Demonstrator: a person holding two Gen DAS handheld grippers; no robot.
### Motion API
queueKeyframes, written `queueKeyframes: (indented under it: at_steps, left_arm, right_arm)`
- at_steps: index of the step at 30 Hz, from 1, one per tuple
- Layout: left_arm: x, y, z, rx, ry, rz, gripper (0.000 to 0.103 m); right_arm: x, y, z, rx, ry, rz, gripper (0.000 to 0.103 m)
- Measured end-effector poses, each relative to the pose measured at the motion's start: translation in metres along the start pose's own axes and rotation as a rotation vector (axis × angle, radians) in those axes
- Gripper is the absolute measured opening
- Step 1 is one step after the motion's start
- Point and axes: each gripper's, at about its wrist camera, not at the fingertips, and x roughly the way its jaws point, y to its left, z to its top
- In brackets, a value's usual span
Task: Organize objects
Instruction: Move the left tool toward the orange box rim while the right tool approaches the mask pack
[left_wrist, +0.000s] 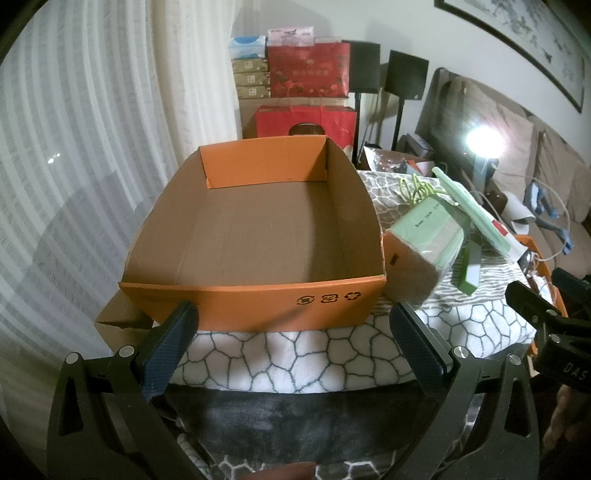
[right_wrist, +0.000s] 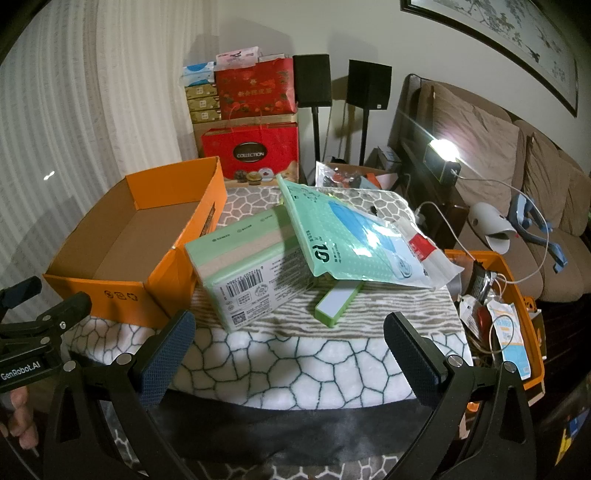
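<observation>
An empty orange cardboard box (left_wrist: 255, 310) (right_wrist: 110, 288) sits on a patterned blanket. To its right lies a green tissue pack (left_wrist: 424, 240) (right_wrist: 251, 273), with a flat green plastic pouch (left_wrist: 476, 214) (right_wrist: 351, 240) leaning on it and a small green-edged case (left_wrist: 469, 273) (right_wrist: 338, 304) beneath the pouch. My left gripper (left_wrist: 293, 347) hangs open just short of the box's near wall, nothing between its fingers. My right gripper (right_wrist: 290, 354) is open too, a little short of the tissue pack and the small case.
An orange bin (right_wrist: 517, 273) of cables and packets stands at the blanket's right edge. Red gift bags (right_wrist: 255, 147) and stacked boxes rise behind, with two speakers (right_wrist: 312, 79) on stands. A sofa (right_wrist: 517, 177) and a bright lamp (right_wrist: 443, 151) are at right, curtains at left.
</observation>
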Motion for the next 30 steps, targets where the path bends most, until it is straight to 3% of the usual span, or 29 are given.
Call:
queueKeyframes:
  at_steps: [30]
  left_arm:
    - [0.0031, 0.0050, 0.0002, 0.002, 0.001, 0.010, 0.103]
  right_arm:
    - [0.0009, -0.0019, 0.0008, 0.000, -0.001, 0.000, 0.103]
